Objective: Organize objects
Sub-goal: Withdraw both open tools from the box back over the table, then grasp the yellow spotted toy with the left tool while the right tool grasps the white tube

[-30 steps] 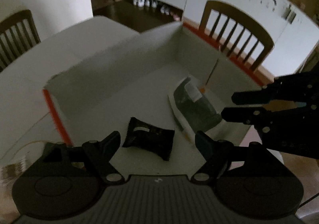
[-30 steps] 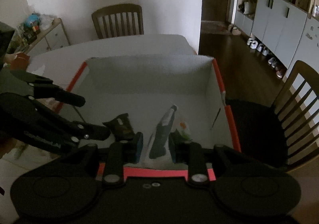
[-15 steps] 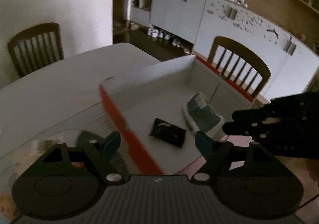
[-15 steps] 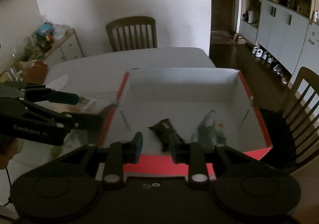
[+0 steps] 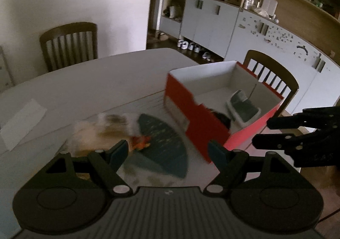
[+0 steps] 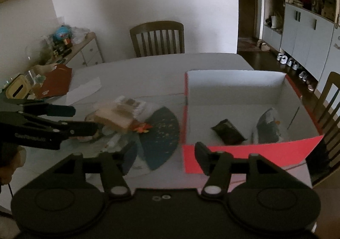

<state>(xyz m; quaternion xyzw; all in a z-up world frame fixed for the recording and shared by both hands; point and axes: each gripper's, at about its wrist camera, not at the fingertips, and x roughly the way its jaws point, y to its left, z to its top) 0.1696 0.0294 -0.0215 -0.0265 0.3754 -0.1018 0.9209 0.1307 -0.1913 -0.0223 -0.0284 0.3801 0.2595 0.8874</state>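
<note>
Two packets are counted inside the red box (image 6: 244, 155): one black pouch (image 6: 228, 132), one grey-green packet (image 6: 268, 127). Left gripper (image 5: 167, 150) is held spread, empty; right gripper (image 6: 164, 157) is opening, nothing between.

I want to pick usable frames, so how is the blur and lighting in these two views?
Left wrist view: dim, the pile of packets is badly smeared, the red box is soft-edged. Right wrist view: dim too, the box interior is sharper, the pile is blurred; fisheye bends the straight edges in both.
</note>
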